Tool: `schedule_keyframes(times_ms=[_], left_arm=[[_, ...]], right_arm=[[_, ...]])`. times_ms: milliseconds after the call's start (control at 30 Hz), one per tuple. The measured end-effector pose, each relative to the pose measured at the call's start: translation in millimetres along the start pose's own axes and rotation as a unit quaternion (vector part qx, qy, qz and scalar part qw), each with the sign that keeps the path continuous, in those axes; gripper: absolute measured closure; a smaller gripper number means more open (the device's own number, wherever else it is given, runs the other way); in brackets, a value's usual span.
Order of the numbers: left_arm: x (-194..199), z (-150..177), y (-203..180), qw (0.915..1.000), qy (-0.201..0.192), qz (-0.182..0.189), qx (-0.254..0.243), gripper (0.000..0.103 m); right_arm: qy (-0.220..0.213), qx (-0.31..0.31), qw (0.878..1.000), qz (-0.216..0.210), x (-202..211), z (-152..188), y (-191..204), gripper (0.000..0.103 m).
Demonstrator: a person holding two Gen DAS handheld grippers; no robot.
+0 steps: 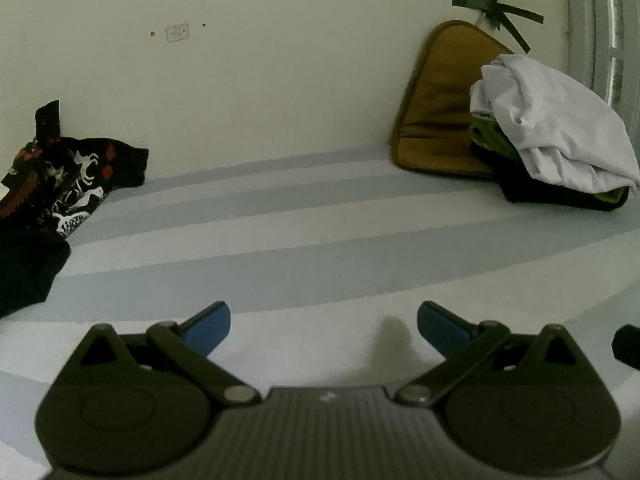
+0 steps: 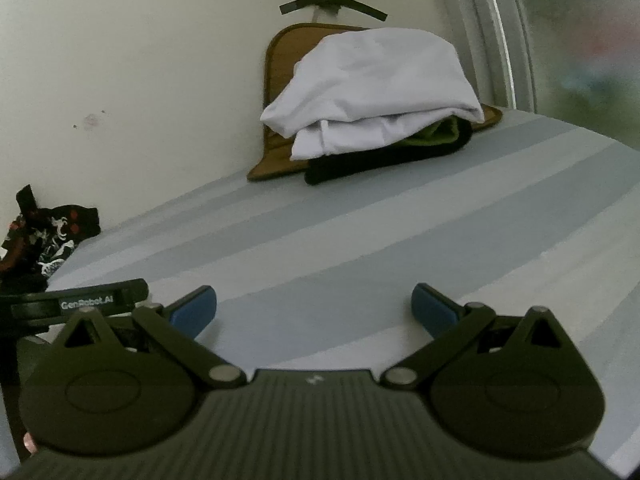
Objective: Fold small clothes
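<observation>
Crumpled black patterned garment (image 1: 60,176) left; folded white-topped pile (image 2: 372,92) right

Both views were dim and soft, with fisheye bending and dark corners. Daylight came from the window (image 2: 560,40) at right. The wall (image 1: 280,80) looked greenish; edges were blurred.
</observation>
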State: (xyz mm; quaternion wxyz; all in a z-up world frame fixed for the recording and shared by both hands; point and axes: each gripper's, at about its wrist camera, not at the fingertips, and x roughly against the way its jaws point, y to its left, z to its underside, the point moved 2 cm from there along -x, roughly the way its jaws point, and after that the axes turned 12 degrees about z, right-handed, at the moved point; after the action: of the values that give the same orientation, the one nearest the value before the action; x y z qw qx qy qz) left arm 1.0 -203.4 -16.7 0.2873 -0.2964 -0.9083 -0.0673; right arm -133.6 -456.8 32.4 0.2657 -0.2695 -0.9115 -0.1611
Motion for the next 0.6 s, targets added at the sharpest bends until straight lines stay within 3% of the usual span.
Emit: schedule_keyframes(times_ms=[367, 600], left_arm=[[1.9, 0.9, -2.0, 0.9999, -0.002, -0.012, -0.009, 0.000], [-1.1, 1.8, -0.9, 0.9997, 0.018, -0.009, -0.012, 0.000]], right_arm=[[0.001, 0.008, 1.000, 0.015, 0.3, 1.3, 3.2, 0.000], [0.000, 0.007, 1.000, 0.015, 1.1, 2.1, 3.1, 0.000]])
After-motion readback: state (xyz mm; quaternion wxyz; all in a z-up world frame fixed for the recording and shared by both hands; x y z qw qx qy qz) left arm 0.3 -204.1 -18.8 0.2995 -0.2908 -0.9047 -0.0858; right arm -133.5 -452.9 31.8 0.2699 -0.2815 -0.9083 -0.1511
